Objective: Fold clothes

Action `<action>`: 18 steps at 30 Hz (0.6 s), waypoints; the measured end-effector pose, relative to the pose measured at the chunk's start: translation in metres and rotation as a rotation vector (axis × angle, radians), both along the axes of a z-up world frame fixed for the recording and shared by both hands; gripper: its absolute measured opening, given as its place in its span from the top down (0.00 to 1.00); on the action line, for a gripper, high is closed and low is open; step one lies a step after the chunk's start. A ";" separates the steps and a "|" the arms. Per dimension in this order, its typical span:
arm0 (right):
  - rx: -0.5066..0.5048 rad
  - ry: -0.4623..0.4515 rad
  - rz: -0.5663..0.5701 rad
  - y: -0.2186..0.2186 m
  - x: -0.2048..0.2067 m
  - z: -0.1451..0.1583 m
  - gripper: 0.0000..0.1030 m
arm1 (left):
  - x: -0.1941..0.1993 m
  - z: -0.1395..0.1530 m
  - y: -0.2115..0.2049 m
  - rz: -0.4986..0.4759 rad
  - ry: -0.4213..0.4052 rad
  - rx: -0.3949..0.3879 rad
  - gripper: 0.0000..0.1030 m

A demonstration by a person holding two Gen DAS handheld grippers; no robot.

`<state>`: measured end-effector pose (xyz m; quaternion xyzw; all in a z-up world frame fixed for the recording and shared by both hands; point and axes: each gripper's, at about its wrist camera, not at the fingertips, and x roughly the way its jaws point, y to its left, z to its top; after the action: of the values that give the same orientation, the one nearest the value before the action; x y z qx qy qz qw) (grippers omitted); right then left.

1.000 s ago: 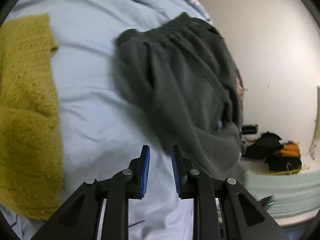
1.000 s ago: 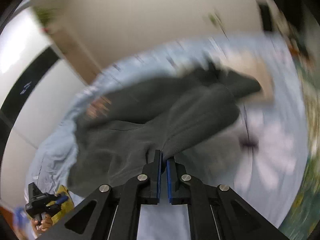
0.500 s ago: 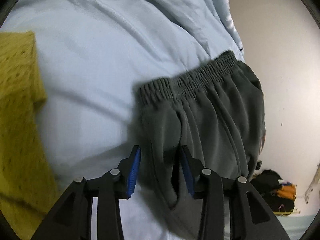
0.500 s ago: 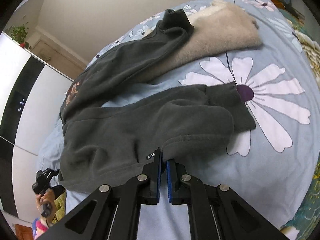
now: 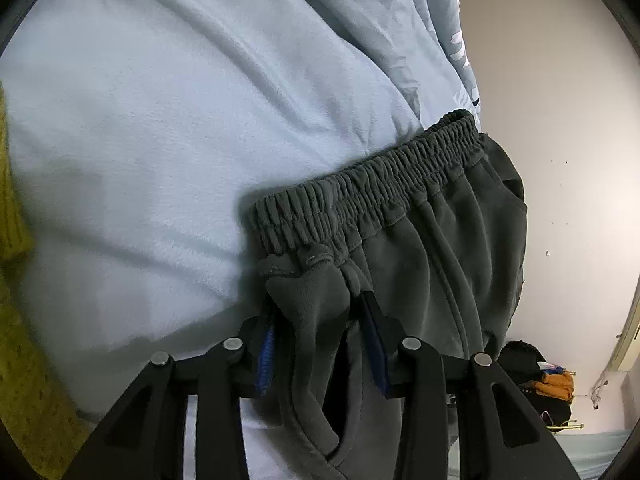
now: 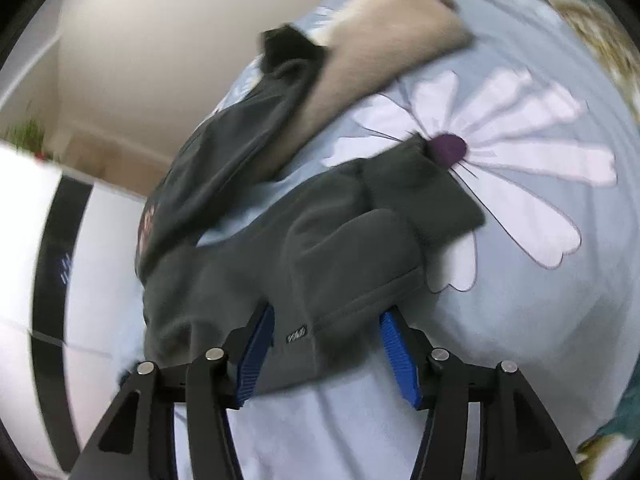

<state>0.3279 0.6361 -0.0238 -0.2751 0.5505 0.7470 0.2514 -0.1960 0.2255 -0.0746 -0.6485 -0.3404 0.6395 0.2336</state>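
Dark grey fleece trousers [image 5: 416,240] lie on a pale blue bed sheet [image 5: 160,120], elastic waistband toward the far side. My left gripper [image 5: 320,316] has its jaws apart around a bunched fold of the trousers just below the waistband; the fabric sits between the blue pads. In the right wrist view the trousers [image 6: 328,248] lie folded, one leg end near a flower print. My right gripper [image 6: 326,344] is open, its blue pads straddling the near edge of the folded leg, fabric between them but not clamped.
A yellow knitted garment [image 5: 16,320] lies at the left edge of the left view. A beige fluffy garment [image 6: 384,40] lies beyond the trousers, partly under one leg. A pile of dark and orange clothes [image 5: 544,384] sits off the bed by the wall.
My right gripper, shut on the trouser leg before, has opened and let the fabric rest on the bed. My left gripper has moved in onto the waistband fold and widened.
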 end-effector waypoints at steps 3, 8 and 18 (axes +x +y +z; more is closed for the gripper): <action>-0.058 0.022 -0.048 0.004 -0.001 -0.011 0.43 | 0.001 0.003 0.000 0.008 0.002 -0.014 0.74; -0.148 0.054 -0.125 0.011 -0.003 -0.029 0.63 | 0.007 0.021 -0.004 0.054 0.038 -0.024 0.87; 0.092 0.099 -0.069 -0.008 0.011 0.067 0.94 | 0.037 0.127 -0.073 0.161 0.298 0.035 0.91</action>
<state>0.3392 0.6286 0.0436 -0.2070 0.5364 0.7752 0.2617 -0.1591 0.1528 0.0524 -0.5130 -0.3642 0.7391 0.2408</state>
